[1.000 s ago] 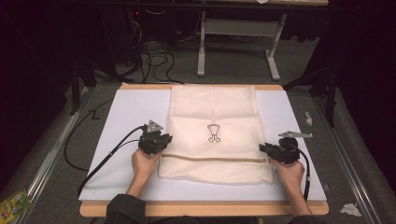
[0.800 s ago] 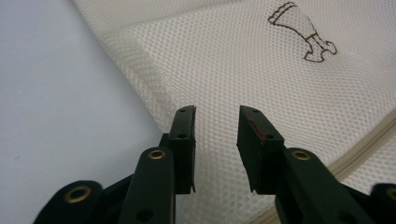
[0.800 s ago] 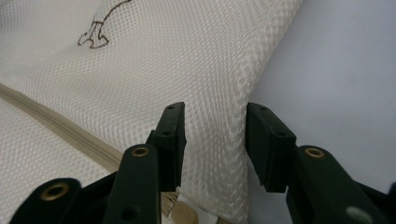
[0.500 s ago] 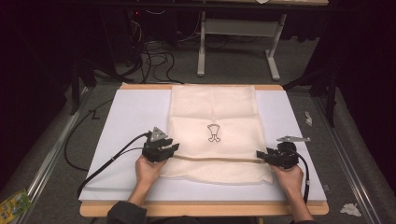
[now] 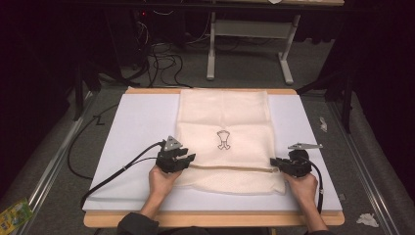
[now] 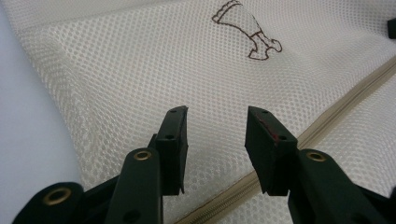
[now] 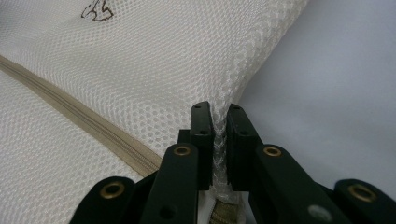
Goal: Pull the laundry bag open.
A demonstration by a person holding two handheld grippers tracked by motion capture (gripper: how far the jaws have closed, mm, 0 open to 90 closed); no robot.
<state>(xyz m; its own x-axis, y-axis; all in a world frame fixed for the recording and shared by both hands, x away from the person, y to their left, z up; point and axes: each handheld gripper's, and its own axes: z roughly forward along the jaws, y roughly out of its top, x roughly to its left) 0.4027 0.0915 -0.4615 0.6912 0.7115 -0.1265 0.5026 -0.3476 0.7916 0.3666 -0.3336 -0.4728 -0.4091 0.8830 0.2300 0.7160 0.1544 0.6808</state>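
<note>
Now, starting at my left, my left gripper (image 5: 188, 157) sits at the left edge of the mesh bag (image 5: 225, 122), which lies flat on the white mat (image 5: 132, 127) across the middle of the table. From the high view its jaws are too small and dark to read, but the left gripper view settles it: they stand apart, having just been opening, with bare mesh showing in the gap and nothing pinched. That view also shows the beige zipper (image 6: 327, 126) running off under the right-hand jaw, its near end cut off by the frame, and the small brown emblem (image 6: 250, 32) farther up the bag. Moving right, the zipper crosses the bag to my right gripper (image 5: 278, 164), which has just been closing. In the right gripper view (image 7: 219, 140) the jaws clamp a bunched fold of mesh at the bag's edge; the zipper's end beneath them is mostly hidden.
</note>
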